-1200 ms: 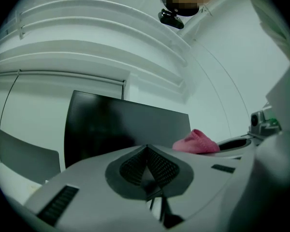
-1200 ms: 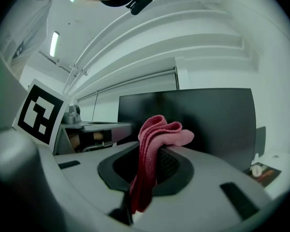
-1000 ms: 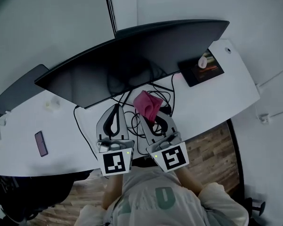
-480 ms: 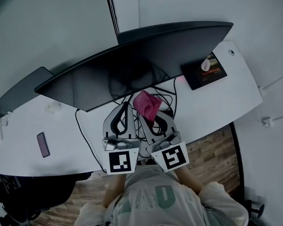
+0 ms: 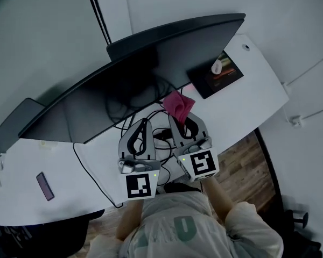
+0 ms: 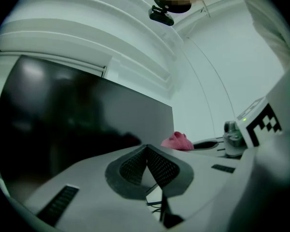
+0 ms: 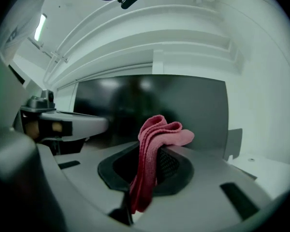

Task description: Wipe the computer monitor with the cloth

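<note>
Pink cloth (image 5: pixel 178 105), bunched, pinched in right tongs (image 5: pixel 183 119), close to wide dark upright monitor (image 5: pixel 124 87).

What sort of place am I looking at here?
Probably an office workstation: a wide dark monitor stands on a long white desk, with tangled cables below it and a phone lying nearby.

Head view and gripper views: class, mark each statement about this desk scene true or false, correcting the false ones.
1. The right gripper is shut on the cloth. True.
2. The left gripper holds a cloth too. False: its fingers meet on nothing.
3. The monitor shows a bright picture. False: it is dark.
4. A phone lies on the desk at the person's left. True.
5. The cloth is blue. False: it is pink.
</note>
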Available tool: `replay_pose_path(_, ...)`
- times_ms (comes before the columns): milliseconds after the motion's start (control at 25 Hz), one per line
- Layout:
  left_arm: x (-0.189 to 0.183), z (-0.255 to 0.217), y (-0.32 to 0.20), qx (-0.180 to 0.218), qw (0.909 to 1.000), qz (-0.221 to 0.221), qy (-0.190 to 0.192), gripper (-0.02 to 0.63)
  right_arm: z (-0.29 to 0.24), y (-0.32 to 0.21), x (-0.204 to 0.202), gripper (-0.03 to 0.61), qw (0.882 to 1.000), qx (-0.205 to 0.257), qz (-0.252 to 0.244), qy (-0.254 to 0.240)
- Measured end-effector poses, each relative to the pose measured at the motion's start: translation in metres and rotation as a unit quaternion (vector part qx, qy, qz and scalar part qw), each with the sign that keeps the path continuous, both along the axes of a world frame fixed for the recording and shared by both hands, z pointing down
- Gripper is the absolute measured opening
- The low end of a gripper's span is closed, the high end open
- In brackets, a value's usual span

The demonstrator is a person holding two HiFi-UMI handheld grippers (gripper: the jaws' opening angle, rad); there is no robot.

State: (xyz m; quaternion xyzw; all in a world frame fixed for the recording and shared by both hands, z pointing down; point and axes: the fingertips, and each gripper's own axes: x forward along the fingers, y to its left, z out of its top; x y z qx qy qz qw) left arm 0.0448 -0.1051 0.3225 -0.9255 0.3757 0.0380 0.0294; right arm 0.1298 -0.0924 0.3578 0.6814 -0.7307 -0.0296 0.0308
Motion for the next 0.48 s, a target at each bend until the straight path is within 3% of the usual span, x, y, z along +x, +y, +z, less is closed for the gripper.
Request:
replay_pose_path(200,0.055,0.022,-0.016,-0.013,0.9987,0.047,-0.015,0.015,0.033,-0.018,0.104,0.057,0.994,-0.018,0.104,-0.025)
replay_pose_path(480,0.132,0.061,-0.043,-0.04,0.9947,0.092,-0.02,0.015,0.097,-0.041,0.218,0.057,0.972,-0.049,0.221,-0.061)
